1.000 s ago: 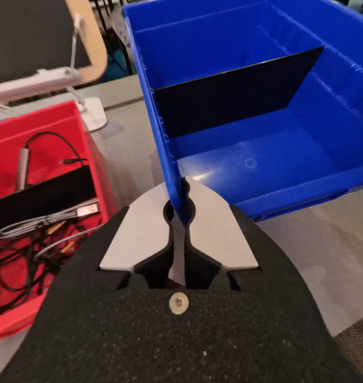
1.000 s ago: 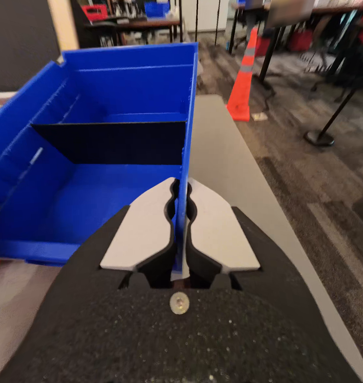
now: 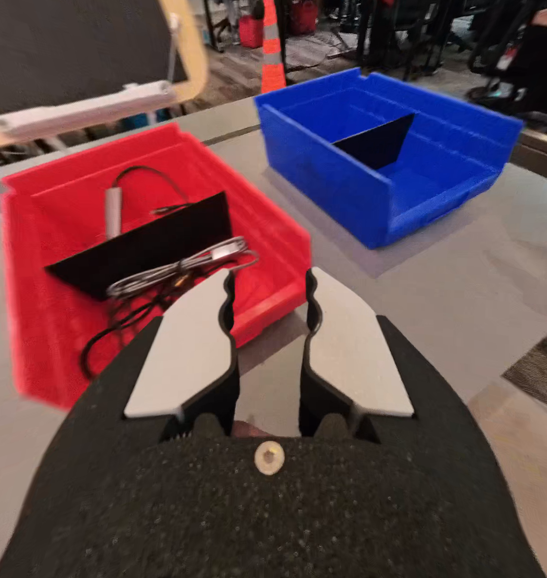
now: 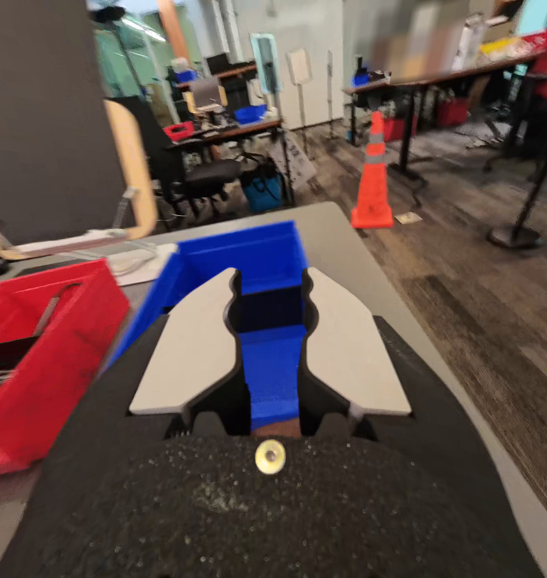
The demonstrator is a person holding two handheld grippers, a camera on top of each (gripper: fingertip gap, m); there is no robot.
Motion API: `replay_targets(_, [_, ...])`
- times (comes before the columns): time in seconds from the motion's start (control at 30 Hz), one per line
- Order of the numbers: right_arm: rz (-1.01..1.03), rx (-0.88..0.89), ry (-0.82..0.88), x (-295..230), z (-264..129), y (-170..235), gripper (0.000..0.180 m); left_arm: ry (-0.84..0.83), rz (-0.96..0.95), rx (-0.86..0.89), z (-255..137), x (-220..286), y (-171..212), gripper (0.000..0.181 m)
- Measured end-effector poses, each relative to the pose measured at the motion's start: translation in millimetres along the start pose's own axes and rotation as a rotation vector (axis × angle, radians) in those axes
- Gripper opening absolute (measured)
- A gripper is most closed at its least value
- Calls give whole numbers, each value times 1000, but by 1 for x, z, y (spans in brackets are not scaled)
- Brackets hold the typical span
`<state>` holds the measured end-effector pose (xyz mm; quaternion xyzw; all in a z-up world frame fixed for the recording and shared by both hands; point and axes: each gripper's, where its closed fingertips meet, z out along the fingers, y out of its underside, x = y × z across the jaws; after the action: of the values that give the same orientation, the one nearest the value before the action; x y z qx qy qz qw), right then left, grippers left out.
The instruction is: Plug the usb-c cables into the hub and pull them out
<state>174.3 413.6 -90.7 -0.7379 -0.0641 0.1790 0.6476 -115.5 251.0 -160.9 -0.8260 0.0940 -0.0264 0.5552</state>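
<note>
Grey table [image 3: 422, 312] holds both bins. My left gripper [image 3: 269, 278] and right gripper [image 4: 270, 275] gape, holding nothing; cables [image 3: 178, 269] sprawl at ten o'clock in the red bin [image 3: 266, 219], nearer my left.

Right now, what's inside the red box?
The red box holds a black divider, a gray stick-shaped gadget behind it, and tangled cables in front. The left hand-held gripper hides the near corner.

Your left gripper [image 3: 269, 278]: matt grey finger plates, grainy black body. Red bin [image 3: 266, 225] & blue bin [image 3: 322, 175] on right: smooth glossy plastic. Near cable [image 3: 172, 272]: braided silver sheath. Table [image 3: 422, 297]: smooth, slight sheen.
</note>
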Motion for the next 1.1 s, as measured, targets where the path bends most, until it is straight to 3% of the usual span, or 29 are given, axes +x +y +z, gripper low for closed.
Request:
replay_targets(0.13, [-142,-17,-232,-125,2,-3,37,-257,20,27,-42,-98,34,46])
replay_targets(0.27, [-305,-197,-395,-241,6,74,37,-263,-118,-30,-36,-141,71,47])
replay_targets(0.4, [-378,-435,-281,-261,17,165,32,-182,-148,-103,-5,-150,84,41])
replay_targets(0.47, [-389,-480,-204,-253,24,189,28,-138,-138,-119,7,-147,89,35])
replay_targets(0.57, [-312,-451,-185,-256,27,193,5,-119,-212,-121,9,-149,89,15])
replay_targets(0.73, [-263,-368,-123,-289,23,188,3,-251,-107,-144,-7,-186,83,5])
replay_targets(1.1, [-272,-334,-249,-479,32,209,4,-406,-141,-75,-106,-349,106,4])
